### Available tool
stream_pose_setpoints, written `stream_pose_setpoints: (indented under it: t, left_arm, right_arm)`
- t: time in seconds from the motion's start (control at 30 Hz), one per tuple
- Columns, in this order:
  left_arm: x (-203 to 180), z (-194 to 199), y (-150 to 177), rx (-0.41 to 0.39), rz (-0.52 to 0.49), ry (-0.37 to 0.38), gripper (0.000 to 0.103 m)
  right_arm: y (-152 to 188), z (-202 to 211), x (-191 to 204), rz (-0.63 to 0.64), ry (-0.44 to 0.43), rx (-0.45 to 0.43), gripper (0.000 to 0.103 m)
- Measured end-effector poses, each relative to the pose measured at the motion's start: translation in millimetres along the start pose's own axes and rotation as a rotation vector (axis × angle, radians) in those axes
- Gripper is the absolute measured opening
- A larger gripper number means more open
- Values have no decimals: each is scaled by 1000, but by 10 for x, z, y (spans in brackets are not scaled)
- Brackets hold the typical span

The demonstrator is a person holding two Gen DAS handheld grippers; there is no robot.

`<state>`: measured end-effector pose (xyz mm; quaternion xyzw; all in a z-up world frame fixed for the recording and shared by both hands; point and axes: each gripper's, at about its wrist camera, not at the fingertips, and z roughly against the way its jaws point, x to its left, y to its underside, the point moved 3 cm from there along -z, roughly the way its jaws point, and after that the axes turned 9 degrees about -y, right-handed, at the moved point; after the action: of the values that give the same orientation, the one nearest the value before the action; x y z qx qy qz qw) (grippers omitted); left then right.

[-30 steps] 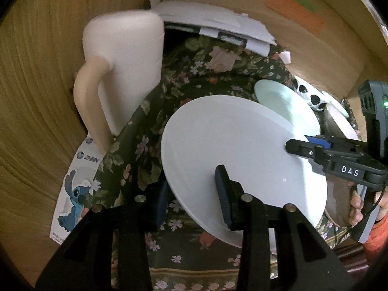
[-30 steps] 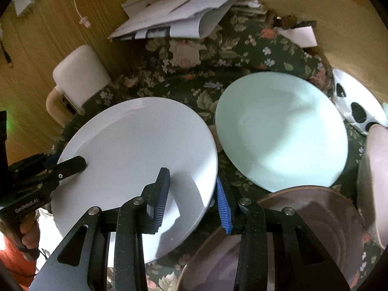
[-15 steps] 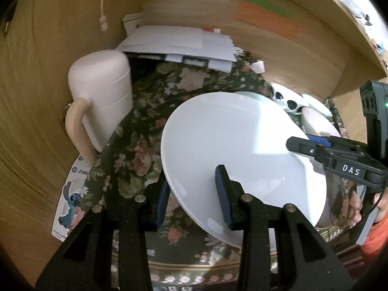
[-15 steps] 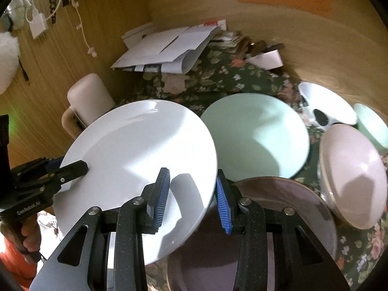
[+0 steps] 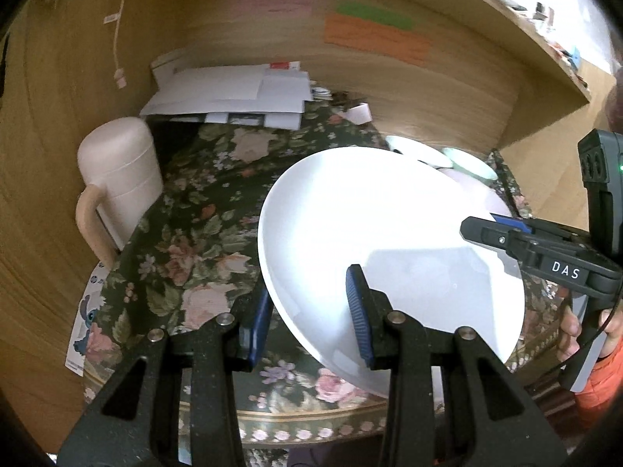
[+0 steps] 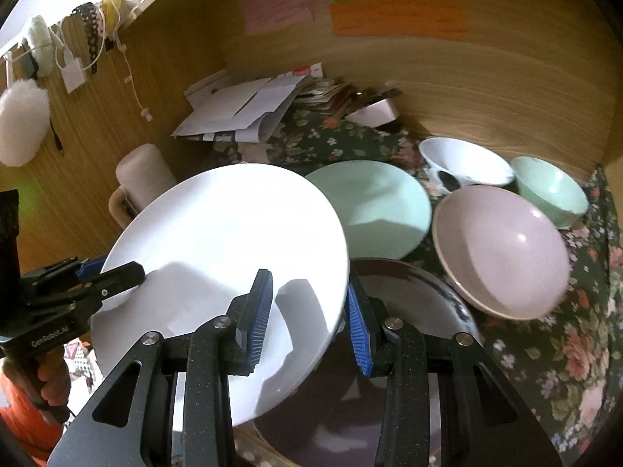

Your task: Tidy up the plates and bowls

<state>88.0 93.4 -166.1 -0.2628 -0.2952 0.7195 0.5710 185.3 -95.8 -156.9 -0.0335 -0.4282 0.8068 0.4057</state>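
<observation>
A large white plate (image 5: pixel 370 233) hangs tilted above the floral tablecloth (image 5: pixel 187 257), gripped by both grippers at opposite rims. My left gripper (image 5: pixel 307 307) is shut on its near-left rim; in the right wrist view it shows at the plate's left edge (image 6: pixel 124 272). My right gripper (image 6: pixel 307 319) is shut on the right rim of the white plate (image 6: pixel 226 241). Beyond it lie a mint plate (image 6: pixel 385 202) and a dark brown plate (image 6: pixel 409 303). Further right stand a pink bowl (image 6: pixel 502 257), a spotted white bowl (image 6: pixel 467 163) and a mint bowl (image 6: pixel 549 190).
A cream lidded jug (image 5: pixel 117 179) stands at the table's left, against the wooden wall. A pile of white papers (image 5: pixel 233 97) lies at the back. Coloured notes (image 6: pixel 397 19) stick to the rear panel. A hand and orange sleeve (image 5: pixel 595 354) hold the right gripper.
Both grippers have risen and drawn back with the white plate between them. The jug looks smaller, and the bowls at the right have come into the right wrist view.
</observation>
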Motion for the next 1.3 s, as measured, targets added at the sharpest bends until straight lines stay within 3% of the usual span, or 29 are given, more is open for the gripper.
stream_pose_setpoints:
  t: [0.6,1.3]
  left_arm:
    - [-529,-51,103,27,-58,101,37]
    - [-859,-461,301,130,-106,116,37]
  right_arm:
    - [328,459,-353,-93,70,-42,34]
    - [668,335,-740,-204,90,32,34]
